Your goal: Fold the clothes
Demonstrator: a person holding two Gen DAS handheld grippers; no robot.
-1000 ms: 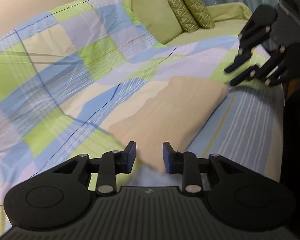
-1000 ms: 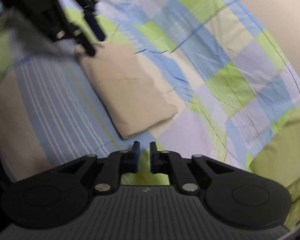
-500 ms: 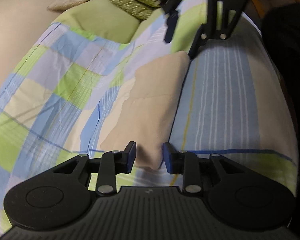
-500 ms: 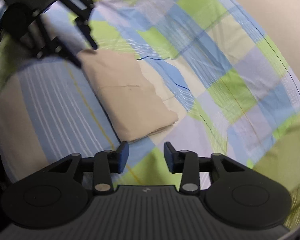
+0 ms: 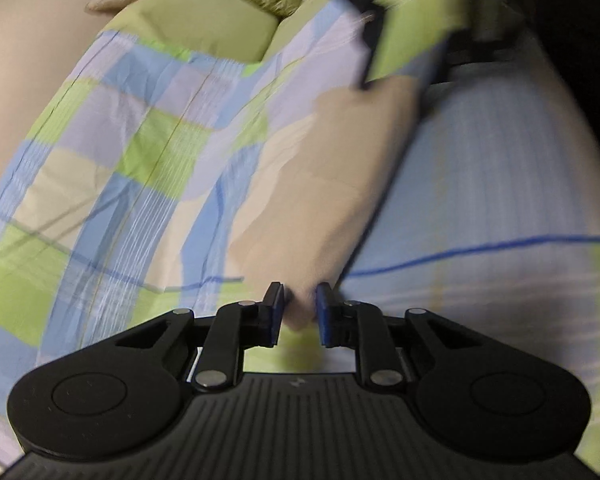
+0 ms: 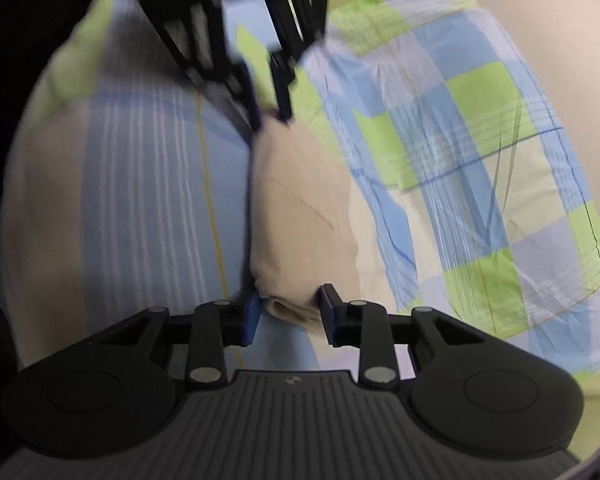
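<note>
A home bedroom: bed with checked sheet (image 5: 148,160) and green pillows (image 5: 204,28)

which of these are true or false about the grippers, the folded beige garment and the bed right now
1. The folded beige garment lies on a checked bedspread. True.
2. The right gripper has its jaws apart around one end of the garment. True.
3. The left gripper is far from the garment, over the pillows. False: its fingers straddle the garment's near corner.
4. The garment is spread out flat and unfolded. False: it is a compact folded bundle with layered edges showing at the right gripper's end.
5. The two grippers are at opposite ends of the garment. True.
6. The bedspread is plain white. False: it has blue, green, lilac and cream squares.
</note>
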